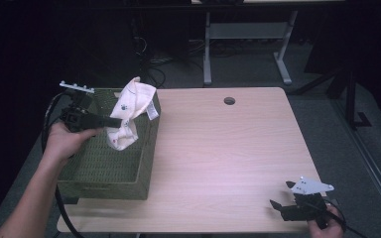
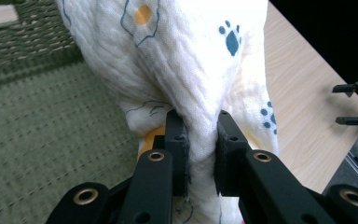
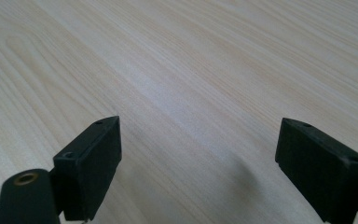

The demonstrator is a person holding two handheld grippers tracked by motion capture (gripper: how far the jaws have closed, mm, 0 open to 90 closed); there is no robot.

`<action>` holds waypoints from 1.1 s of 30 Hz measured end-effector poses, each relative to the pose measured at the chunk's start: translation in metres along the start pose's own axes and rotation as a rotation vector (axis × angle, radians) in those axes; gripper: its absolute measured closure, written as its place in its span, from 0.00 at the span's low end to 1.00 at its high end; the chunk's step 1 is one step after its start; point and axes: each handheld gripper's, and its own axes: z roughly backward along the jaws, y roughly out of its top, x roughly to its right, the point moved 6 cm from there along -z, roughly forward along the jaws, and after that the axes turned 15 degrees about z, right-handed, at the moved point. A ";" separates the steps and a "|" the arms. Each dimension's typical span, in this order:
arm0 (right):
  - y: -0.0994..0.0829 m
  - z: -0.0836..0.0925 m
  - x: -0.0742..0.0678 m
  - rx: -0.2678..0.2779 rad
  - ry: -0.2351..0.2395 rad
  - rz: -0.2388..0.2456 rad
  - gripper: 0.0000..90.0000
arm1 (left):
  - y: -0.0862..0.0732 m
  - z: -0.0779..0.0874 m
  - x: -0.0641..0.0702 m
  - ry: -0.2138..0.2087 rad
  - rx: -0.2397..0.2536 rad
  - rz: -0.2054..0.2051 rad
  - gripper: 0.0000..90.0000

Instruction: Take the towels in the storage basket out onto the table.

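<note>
Left gripper (image 2: 200,154) clamped on bunched white quilted cloth with paw-print pattern (image 1: 131,111), held above green woven rectangular basket (image 1: 104,173) at left of light wood surface (image 1: 228,148). Right gripper (image 1: 285,204) jaws apart, idle near front right edge (nothing between). Advice: lift straight up so hanging cloth clears basket wall, keep pinch firm on fold.

Each gripper is black, with two flat rectangular jaws on pivoting arms. The left gripper (image 2: 200,154) shows brass-coloured rivets at the arm joints and small screw holes in the jaws. A grey three-cornered plate tops the right gripper (image 1: 284,203). Black cables trail from both. Forearms are bare, without sleeves.
</note>
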 end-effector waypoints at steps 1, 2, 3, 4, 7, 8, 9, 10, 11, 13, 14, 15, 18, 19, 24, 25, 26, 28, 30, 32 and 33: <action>0.000 0.000 0.000 -0.001 -0.001 0.004 0.16 | 0.001 -0.002 0.004 -0.004 -0.004 -0.009 0.87; 0.000 0.000 0.000 -0.001 -0.001 0.004 0.16 | 0.001 -0.002 0.004 -0.004 -0.004 -0.009 0.87; 0.000 0.000 0.000 -0.001 -0.001 0.005 0.16 | 0.002 -0.004 0.007 -0.007 -0.007 -0.017 0.87; 0.000 0.000 0.000 0.000 0.000 0.001 0.16 | 0.002 -0.007 0.012 -0.013 -0.009 -0.024 0.87; 0.000 0.001 0.001 -0.004 -0.003 0.008 0.16 | 0.003 -0.011 0.015 -0.015 -0.015 -0.031 0.87; 0.000 0.001 0.001 -0.004 -0.003 0.008 0.16 | 0.003 -0.013 0.016 -0.015 -0.019 -0.033 0.87; 0.000 0.001 0.001 -0.006 -0.004 0.009 0.16 | 0.003 -0.014 0.017 -0.016 -0.021 -0.035 0.87; 0.000 0.001 0.001 -0.007 -0.004 0.010 0.16 | 0.003 -0.015 0.018 -0.019 -0.020 -0.036 0.87; 0.000 0.001 0.001 -0.005 -0.004 0.008 0.16 | 0.003 -0.016 0.019 -0.024 -0.021 -0.038 0.87; 0.000 0.001 0.001 -0.005 -0.004 0.009 0.16 | 0.003 -0.018 0.022 -0.026 -0.025 -0.039 0.87; 0.000 0.001 0.001 -0.005 -0.004 0.009 0.16 | 0.003 -0.019 0.024 -0.024 -0.027 -0.046 0.87; 0.000 0.001 0.000 -0.003 -0.003 0.005 0.16 | 0.003 -0.021 0.025 -0.027 -0.027 -0.046 0.87; 0.000 0.001 0.001 -0.005 -0.003 0.009 0.16 | 0.002 -0.024 0.030 -0.028 -0.039 -0.060 0.87; 0.000 0.001 0.001 -0.005 -0.003 0.010 0.16 | 0.002 -0.026 0.033 -0.033 -0.043 -0.066 0.87; -0.001 0.001 0.001 -0.006 -0.004 0.009 0.16 | 0.003 -0.031 0.038 -0.037 -0.050 -0.076 0.87; -0.001 0.001 0.001 -0.007 -0.003 0.009 0.16 | 0.004 -0.033 0.040 -0.041 -0.054 -0.082 0.87; -0.001 0.001 0.001 -0.007 -0.003 0.009 0.16 | 0.004 -0.033 0.040 -0.041 -0.054 -0.082 0.87; -0.001 0.001 0.001 -0.007 -0.003 0.009 0.16 | 0.005 -0.034 0.043 -0.041 -0.056 -0.085 0.87; -0.001 0.001 0.001 -0.006 -0.003 0.009 0.16 | 0.006 -0.035 0.046 -0.042 -0.058 -0.093 0.87; -0.001 0.001 0.001 -0.006 -0.003 0.007 0.16 | 0.007 -0.036 0.049 -0.046 -0.055 -0.097 0.87; -0.001 0.002 0.001 -0.006 -0.003 0.008 0.16 | 0.007 -0.036 0.050 -0.045 -0.059 -0.100 0.87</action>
